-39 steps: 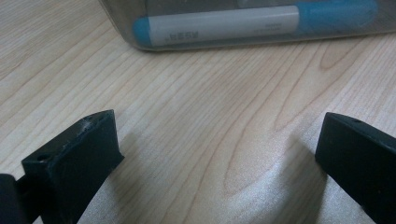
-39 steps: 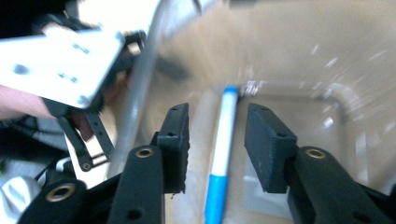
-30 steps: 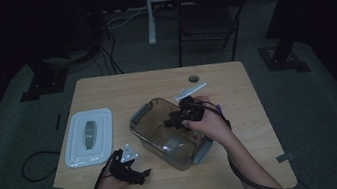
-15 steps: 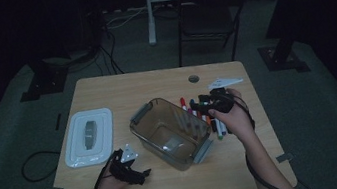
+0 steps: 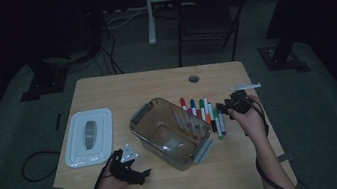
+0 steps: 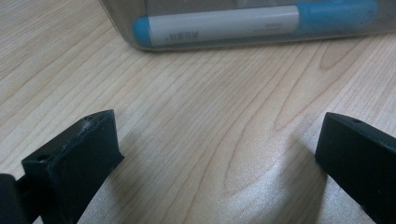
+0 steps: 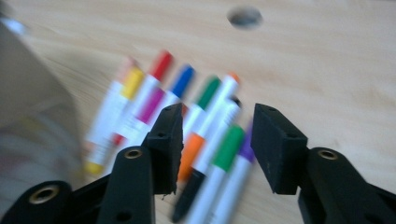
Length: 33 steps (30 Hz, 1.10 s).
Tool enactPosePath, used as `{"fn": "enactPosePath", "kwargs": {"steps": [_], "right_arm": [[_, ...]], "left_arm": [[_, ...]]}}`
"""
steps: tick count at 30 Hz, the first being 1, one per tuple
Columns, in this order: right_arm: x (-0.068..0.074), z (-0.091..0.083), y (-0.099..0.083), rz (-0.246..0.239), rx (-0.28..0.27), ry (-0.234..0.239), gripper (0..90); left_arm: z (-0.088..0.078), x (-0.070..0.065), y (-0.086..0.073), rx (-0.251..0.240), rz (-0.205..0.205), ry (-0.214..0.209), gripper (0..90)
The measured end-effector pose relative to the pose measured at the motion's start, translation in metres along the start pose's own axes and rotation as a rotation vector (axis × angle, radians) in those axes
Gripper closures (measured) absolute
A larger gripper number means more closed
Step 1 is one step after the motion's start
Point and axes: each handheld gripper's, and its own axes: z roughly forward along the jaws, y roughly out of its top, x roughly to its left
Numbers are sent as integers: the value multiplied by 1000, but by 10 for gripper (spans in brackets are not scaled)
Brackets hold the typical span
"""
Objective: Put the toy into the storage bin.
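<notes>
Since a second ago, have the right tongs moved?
Yes. The right tongs went from over the clear bin rightward to the markers beside it.

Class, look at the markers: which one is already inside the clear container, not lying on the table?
The blue-capped marker lies inside the clear container, seen through its wall. The other markers lie on the table beside it.

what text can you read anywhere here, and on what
None can be read.
Blue marker in the bin: a line of small dark print, too blurred to read.
Markers on the table: blurred by motion, no legible print.
Lid: no text seen.
</notes>
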Motion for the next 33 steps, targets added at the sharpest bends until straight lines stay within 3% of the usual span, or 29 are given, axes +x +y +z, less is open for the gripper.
{"fn": "enactPosePath", "kwargs": {"steps": [7,16,17,18,20,23,25,29,33], "right_arm": [[-17,36,-29,72,81,-48,585],[-22,53,-42,94,135,-82,609],[-23,55,-43,98,138,-87,623],[-26,55,-45,119,142,-101,697],[-28,54,-45,137,150,-121,759],[-31,52,-45,144,139,-146,767],[-35,44,-42,184,134,-135,767],[-32,32,-35,188,118,-110,767],[-18,8,-17,170,69,-56,767]], "left_arm": [[0,0,0,0,-1,0,4],[0,0,0,-2,0,0,4],[0,0,0,-1,0,0,4],[0,0,0,-1,0,0,4],[0,0,0,-1,-1,0,4],[0,0,0,-1,-1,0,4],[0,0,0,-2,-2,0,4],[0,0,0,-1,2,1,4],[0,0,0,-1,0,0,4]]}}
